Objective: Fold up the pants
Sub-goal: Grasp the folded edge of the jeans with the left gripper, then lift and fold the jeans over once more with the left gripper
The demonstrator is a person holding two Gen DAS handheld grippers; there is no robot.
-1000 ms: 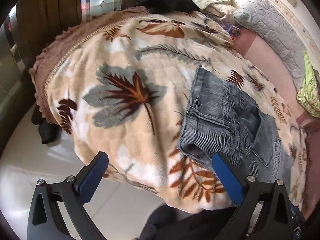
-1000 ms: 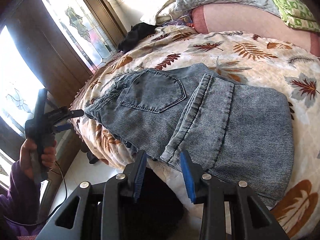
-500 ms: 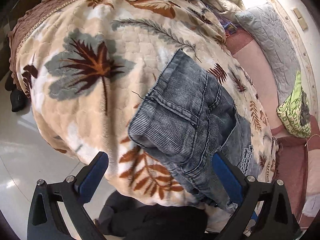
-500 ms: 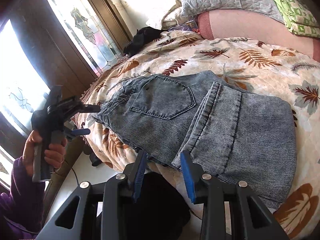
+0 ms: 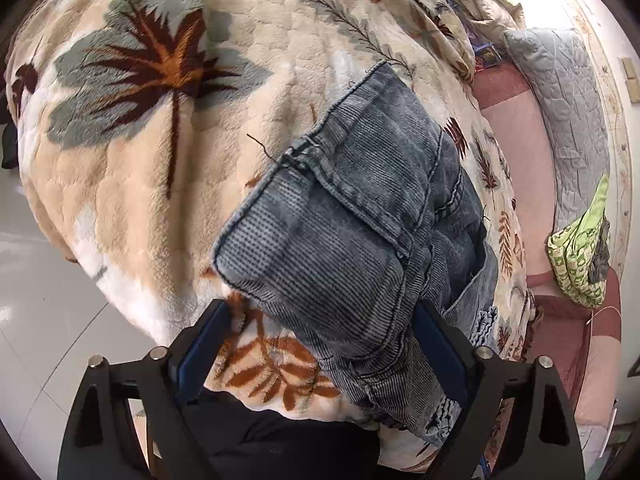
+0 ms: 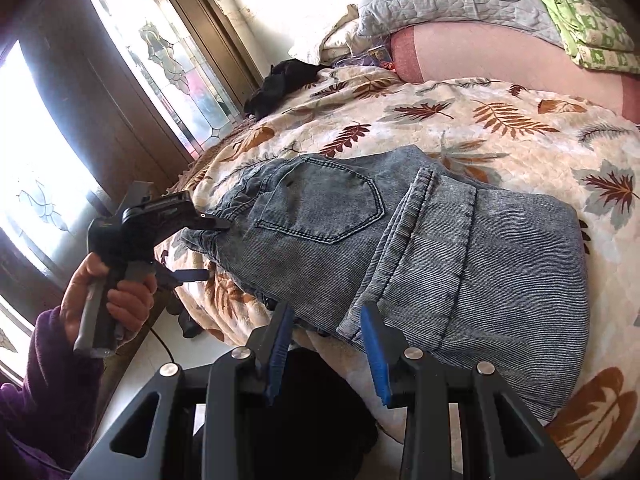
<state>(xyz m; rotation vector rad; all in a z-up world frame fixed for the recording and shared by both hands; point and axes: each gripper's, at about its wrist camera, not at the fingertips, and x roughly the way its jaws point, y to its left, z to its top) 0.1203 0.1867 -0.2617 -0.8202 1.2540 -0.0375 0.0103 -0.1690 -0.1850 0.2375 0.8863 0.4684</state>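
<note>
Jeans lie folded on the leaf-print blanket, near bed edge. Left gripper wide open w/ the waistband end between its fingers, not pinched. Right gripper partly open, empty, at the front edge.

The folded grey-blue denim pants hide the left gripper's right blue fingertip; their lower edge is unseen.
</note>
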